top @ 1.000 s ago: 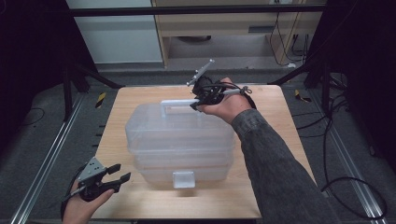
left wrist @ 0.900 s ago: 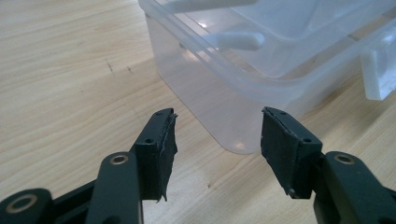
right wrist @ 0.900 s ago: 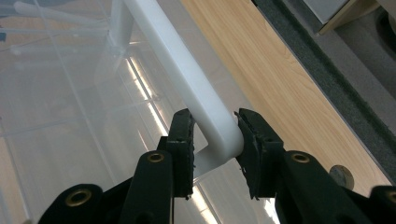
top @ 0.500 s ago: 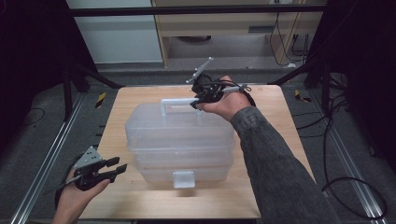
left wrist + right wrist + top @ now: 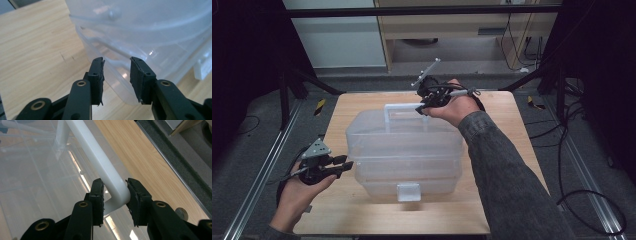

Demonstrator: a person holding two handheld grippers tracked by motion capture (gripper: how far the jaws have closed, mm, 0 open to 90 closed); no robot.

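Right claw (image 5: 113, 192) grips the clear box's (image 5: 404, 150) white handle (image 5: 100, 157); left claw (image 5: 116, 73), jaws just closing, gapes empty beside the box's lower-left corner.

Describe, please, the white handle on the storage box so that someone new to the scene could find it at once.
On the wooden table stands a clear plastic box of stacked tiers. Rising upright from its lid, at the far end, is the white handle, whose right corner the right gripper clamps. It is the opaque white bar on top; the small latch sits low on the near wall.

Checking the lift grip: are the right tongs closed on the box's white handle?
Yes, the right tongs clamp the white handle, a pad pressing each side.
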